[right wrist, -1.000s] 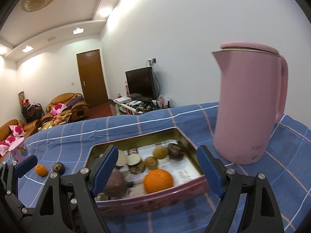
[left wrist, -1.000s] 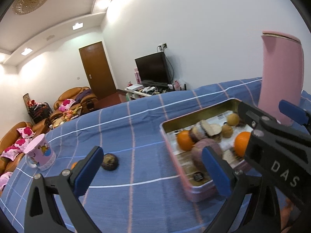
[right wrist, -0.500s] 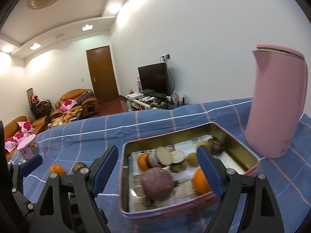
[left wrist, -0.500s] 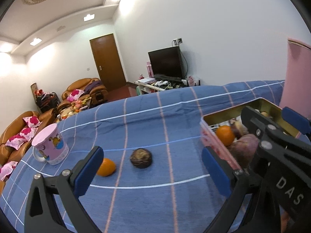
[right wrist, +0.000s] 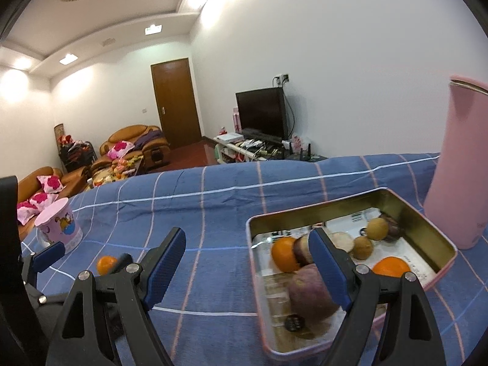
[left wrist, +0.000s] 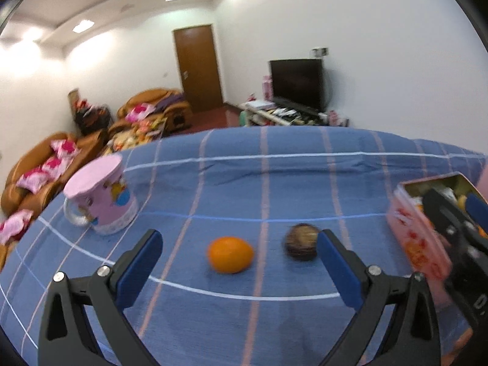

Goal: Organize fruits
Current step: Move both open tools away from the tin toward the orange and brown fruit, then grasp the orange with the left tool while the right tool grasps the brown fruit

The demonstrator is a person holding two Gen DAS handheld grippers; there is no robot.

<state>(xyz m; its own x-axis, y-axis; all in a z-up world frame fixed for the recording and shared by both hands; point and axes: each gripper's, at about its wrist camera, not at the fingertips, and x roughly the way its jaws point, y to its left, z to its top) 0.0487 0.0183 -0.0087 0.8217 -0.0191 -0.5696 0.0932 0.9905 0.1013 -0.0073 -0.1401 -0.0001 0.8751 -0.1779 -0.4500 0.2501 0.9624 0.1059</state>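
Observation:
In the left wrist view an orange [left wrist: 230,254] and a dark brown round fruit [left wrist: 301,245] lie on the blue checked cloth [left wrist: 262,183]. My left gripper [left wrist: 238,264] is open and empty, its fingers either side of the orange. The pink tin [left wrist: 418,244] sits at the right edge. In the right wrist view the tin [right wrist: 439,238] holds two oranges [right wrist: 283,253], a purple sweet potato [right wrist: 308,292] and several small brown fruits [right wrist: 361,247]. My right gripper [right wrist: 248,267] is open and empty over the tin's left edge. The loose orange [right wrist: 106,264] shows at left.
A pink cartoon mug [left wrist: 102,196] stands on the cloth at left, also seen in the right wrist view [right wrist: 59,225]. A tall pink kettle [right wrist: 460,177] stands right of the tin. The left gripper's body [right wrist: 18,274] fills the right view's left edge.
Both grippers have swung left. The left one moved away from the tin and now frames the loose orange and brown fruit. The right one now sits over the tin's left edge.

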